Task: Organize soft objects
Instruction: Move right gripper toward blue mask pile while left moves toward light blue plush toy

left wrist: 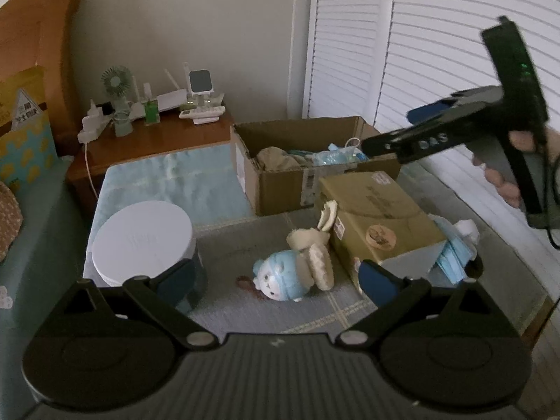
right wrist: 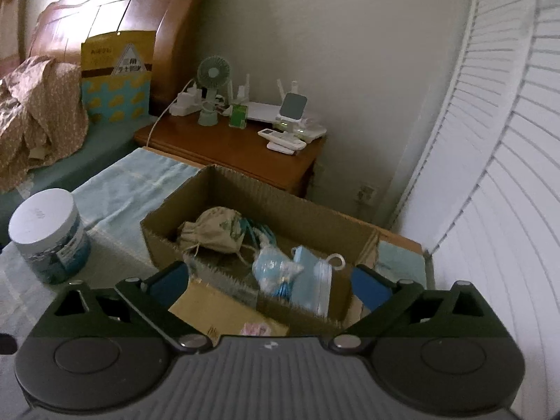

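Left wrist view, left to right: white-lidded tub (left wrist: 141, 245) on the pale blue cloth (left wrist: 168, 182), nearly touching the left finger of the left gripper (left wrist: 280, 285); jaws spread wide, nothing between them. Blue-and-cream plush toy (left wrist: 290, 273) lying on its side on the grey checked mat (left wrist: 315, 318), just ahead of those jaws and untouched. Closed tan carton (left wrist: 381, 217) beside the toy, stack of blue face masks (left wrist: 455, 255) wedged against its far side. Open cardboard box (left wrist: 280, 182) behind, already holding soft things. Right gripper (left wrist: 395, 133) over that box's right end, held by a hand (left wrist: 504, 175).

Right wrist view, same order: tub (right wrist: 49, 234) at left, then the box (right wrist: 168, 241) with a beige drawstring pouch (right wrist: 213, 231), a crinkled blue plastic bag (right wrist: 276, 269) and a pack of masks (right wrist: 315, 280) inside. Right gripper (right wrist: 271, 281) fully open, hovering empty above the near wall of the box (picture somewhat smeared).

Risks, as judgement only: plush toy rounded and squashy, so a pinch on an ear or the edge of its hat could slip or let it dangle and swing. Tub close enough to be knocked by the left finger on the reach. Right gripper low over the box wall; a careless pull-back could snag a mask loop or nudge the box.
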The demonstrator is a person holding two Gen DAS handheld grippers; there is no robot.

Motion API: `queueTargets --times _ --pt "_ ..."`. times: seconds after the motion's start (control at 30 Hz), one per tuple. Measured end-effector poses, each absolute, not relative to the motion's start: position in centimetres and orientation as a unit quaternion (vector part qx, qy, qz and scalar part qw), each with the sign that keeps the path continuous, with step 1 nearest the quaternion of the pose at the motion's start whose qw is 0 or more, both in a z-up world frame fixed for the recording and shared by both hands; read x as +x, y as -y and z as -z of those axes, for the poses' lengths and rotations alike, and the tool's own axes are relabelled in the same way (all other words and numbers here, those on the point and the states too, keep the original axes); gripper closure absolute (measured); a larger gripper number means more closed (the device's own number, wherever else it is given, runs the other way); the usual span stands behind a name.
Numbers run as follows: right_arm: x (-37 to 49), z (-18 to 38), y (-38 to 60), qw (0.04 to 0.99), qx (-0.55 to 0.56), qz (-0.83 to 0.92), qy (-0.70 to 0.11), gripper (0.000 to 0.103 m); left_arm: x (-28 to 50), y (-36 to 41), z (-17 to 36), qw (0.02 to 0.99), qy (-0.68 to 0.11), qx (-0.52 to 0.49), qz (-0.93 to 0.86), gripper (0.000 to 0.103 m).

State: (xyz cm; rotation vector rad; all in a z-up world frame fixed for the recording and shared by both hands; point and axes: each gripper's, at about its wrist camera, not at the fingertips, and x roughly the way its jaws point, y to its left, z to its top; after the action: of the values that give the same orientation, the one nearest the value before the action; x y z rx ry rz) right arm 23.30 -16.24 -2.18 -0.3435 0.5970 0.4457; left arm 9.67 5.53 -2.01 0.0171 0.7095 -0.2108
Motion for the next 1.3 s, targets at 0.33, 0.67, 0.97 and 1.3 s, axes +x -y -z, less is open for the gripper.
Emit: queueTargets --times 0.33,0.67,0.97,1.3 --pt "17.5 3.2 19.4 0.929 -0.128 -0.181 -0.298 0.0 8.5 -4.9 2.5 0.929 -0.353 0.011 0.114 0.004" --pt "12.8 7.1 22.4 0.923 -0.112 -0.134 -0.344 0.0 7.9 -4.2 3.4 0.922 -0.366 0.012 0.129 0.004" --pt "10.9 11.2 25.0 0.905 -0.099 -0.11 -0.399 0.0 8.3 -3.4 4.2 0.916 -0.378 0.018 0.136 0.004" --pt "11.6 12.7 25.6 0.899 -0.081 -0.123 -0.413 0.0 9.9 -3.5 5.1 0.918 -0.374 0.045 0.121 0.006"
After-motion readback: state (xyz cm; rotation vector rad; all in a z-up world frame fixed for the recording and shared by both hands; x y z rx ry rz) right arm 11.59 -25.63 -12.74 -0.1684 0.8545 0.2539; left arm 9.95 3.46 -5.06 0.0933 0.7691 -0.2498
